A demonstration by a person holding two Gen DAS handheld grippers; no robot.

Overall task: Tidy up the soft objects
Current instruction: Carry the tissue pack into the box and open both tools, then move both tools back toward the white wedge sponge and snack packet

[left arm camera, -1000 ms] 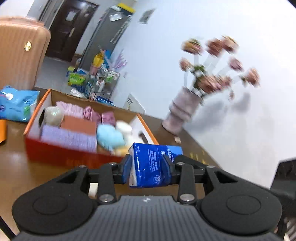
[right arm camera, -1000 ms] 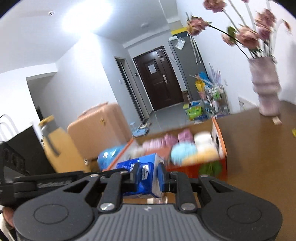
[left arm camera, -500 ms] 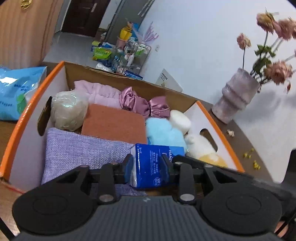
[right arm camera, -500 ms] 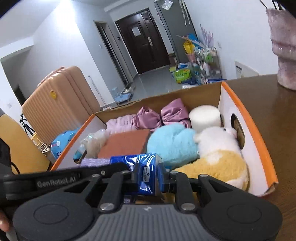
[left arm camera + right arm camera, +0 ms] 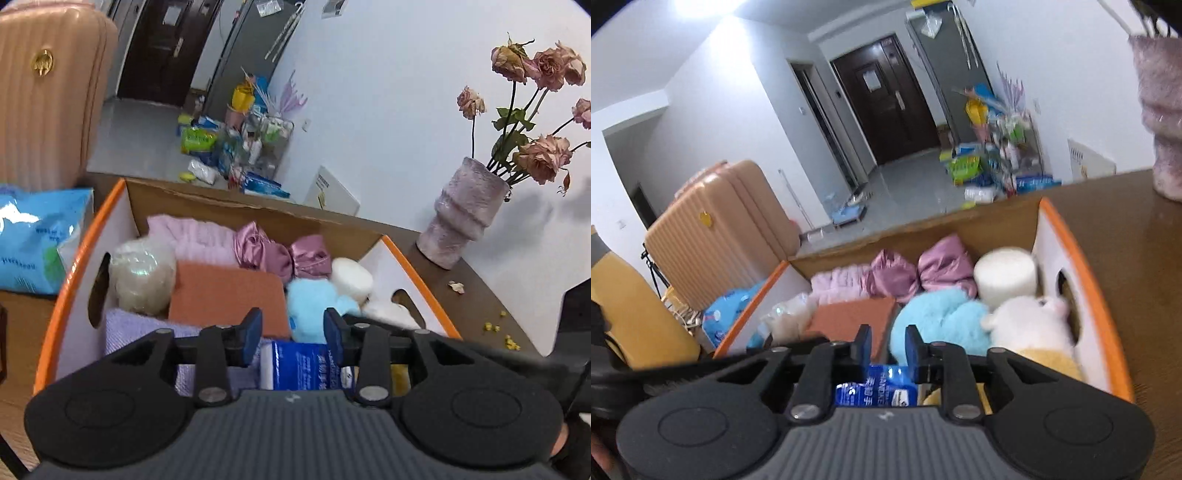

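Basically near done: pack (image 5: pixel 303 365) lay in the box (image 5: pixel 79 254), just under the tips of the left claw (image 5: pixel 293 330) and right claw (image 5: pixel 888 345), both parted and gripping nothing; probably only the bag (image 5: pixel 33 240), far left, remained outside.

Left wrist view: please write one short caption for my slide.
Left gripper, fingers apart, above a blue tissue pack lying in the orange-edged box of soft items.
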